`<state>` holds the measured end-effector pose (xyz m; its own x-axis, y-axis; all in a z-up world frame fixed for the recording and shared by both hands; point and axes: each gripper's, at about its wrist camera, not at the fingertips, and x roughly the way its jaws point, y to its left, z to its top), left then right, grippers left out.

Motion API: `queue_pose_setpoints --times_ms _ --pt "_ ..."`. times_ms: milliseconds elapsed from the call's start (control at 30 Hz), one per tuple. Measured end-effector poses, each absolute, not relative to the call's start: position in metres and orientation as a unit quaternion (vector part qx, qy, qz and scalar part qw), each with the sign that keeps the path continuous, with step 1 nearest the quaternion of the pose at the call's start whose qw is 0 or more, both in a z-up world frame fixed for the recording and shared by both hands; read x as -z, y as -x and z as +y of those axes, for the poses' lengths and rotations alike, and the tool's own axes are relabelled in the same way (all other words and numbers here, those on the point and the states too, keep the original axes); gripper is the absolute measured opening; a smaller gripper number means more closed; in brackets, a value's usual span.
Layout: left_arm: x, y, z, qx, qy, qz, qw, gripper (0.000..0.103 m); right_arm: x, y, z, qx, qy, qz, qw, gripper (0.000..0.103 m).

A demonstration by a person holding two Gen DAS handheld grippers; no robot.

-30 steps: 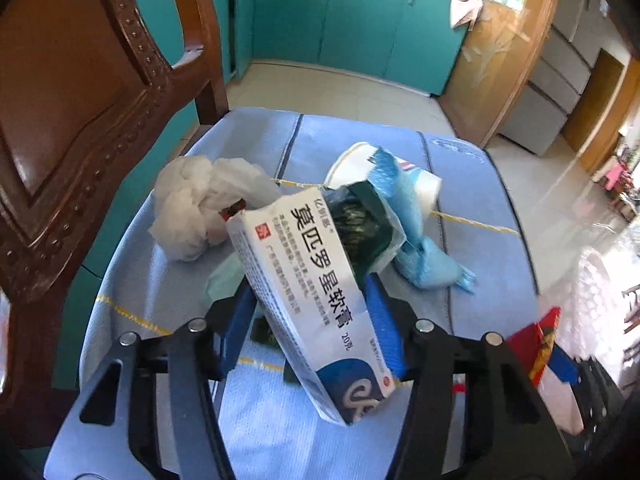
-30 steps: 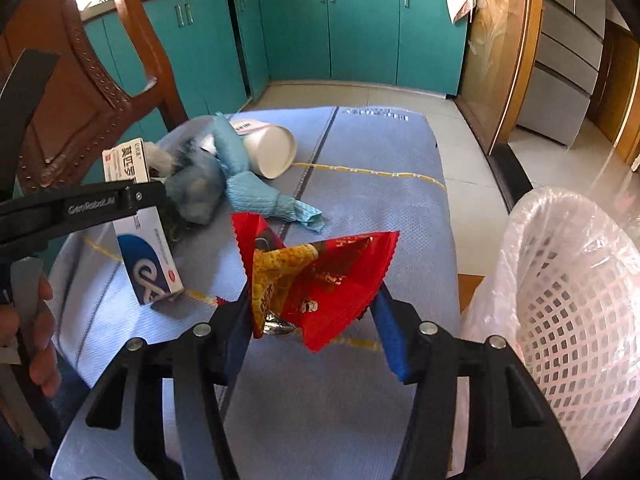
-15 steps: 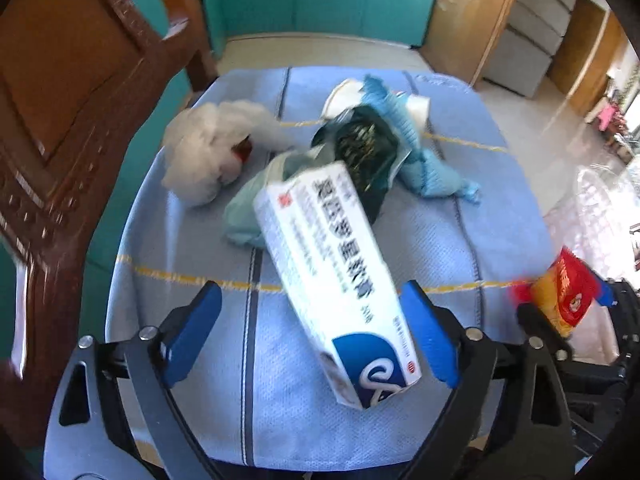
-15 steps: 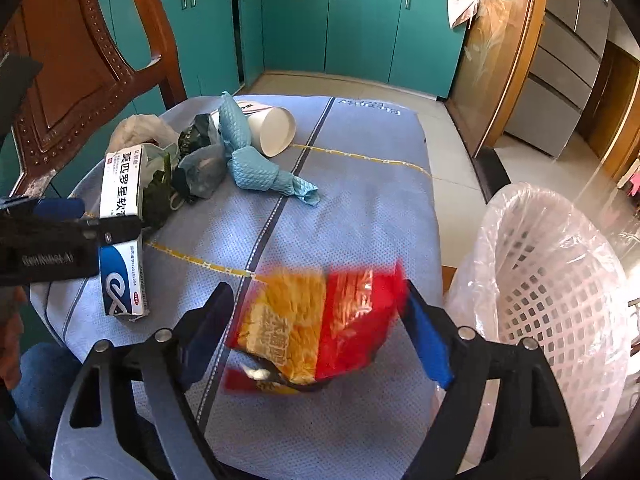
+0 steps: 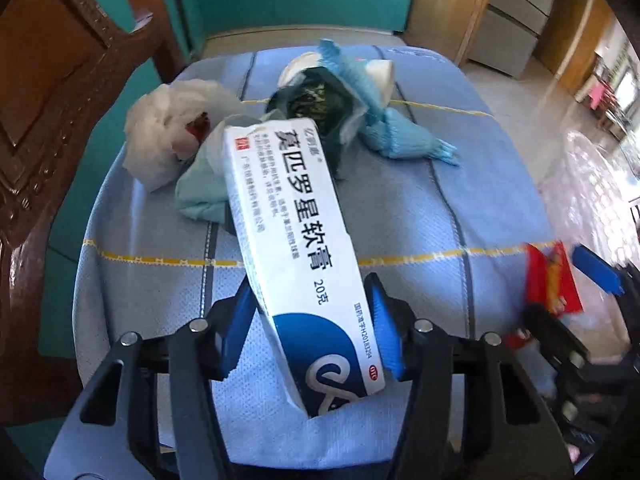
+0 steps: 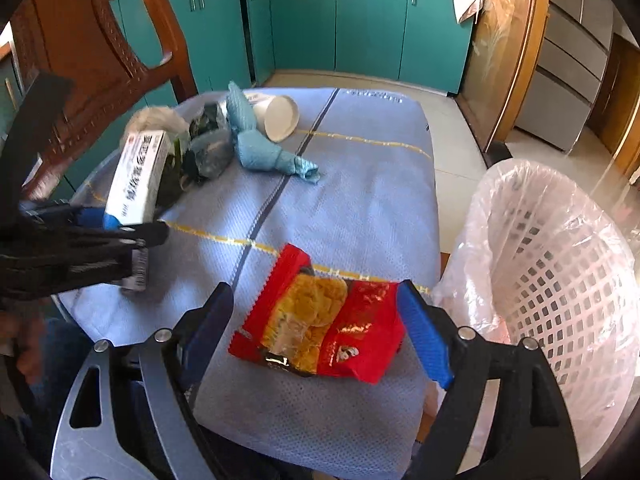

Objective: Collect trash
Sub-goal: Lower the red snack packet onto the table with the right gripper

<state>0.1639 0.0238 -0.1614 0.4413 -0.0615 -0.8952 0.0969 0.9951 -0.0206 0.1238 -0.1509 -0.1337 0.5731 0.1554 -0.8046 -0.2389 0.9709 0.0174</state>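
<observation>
Two grippers work over the blue cloth point(image 6: 360, 184). The left gripper point(image 5: 310, 328) apparently pinches a medicine box point(image 5: 296, 248); the right gripper point(image 6: 320, 320) stands spread around a red snack wrapper point(image 6: 320, 328) lying beside the bin point(image 6: 560, 280), which could slide off the edge.

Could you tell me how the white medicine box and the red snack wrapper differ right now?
The medicine box is a rigid white-and-blue carton; the snack wrapper is a crumpled red-and-yellow foil pack. The box sits between the left gripper's closed-in fingers; the wrapper lies between the right gripper's wide-open fingers. Both are above the blue cloth.
</observation>
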Motion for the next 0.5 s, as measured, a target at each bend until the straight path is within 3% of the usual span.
queue_pose_setpoints --times_ms 167,267,333,367,467,500 --pt "0.158 -0.158 0.037 0.051 -0.014 0.533 0.845 0.057 0.143 -0.127 -0.144 -0.109 0.047 0.455 0.882 0.082" --pt "0.158 -0.155 0.047 0.038 0.009 0.533 0.845 0.081 0.137 -0.124 -0.144 -0.096 0.053 0.448 0.887 0.082" --pt "0.160 -0.155 0.046 0.030 0.011 0.533 0.845 0.086 0.131 -0.119 -0.146 -0.091 0.051 0.440 0.892 0.083" --pt "0.162 -0.157 0.044 0.027 0.008 0.534 0.845 0.086 0.128 -0.117 -0.148 -0.087 0.045 0.435 0.895 0.089" --pt "0.167 -0.158 0.036 0.016 -0.016 0.529 0.848 0.083 0.128 -0.115 -0.150 -0.089 0.034 0.437 0.895 0.091" --pt "0.169 -0.159 0.034 0.011 -0.022 0.531 0.847 0.071 0.129 -0.115 -0.150 -0.088 0.035 0.439 0.894 0.091"
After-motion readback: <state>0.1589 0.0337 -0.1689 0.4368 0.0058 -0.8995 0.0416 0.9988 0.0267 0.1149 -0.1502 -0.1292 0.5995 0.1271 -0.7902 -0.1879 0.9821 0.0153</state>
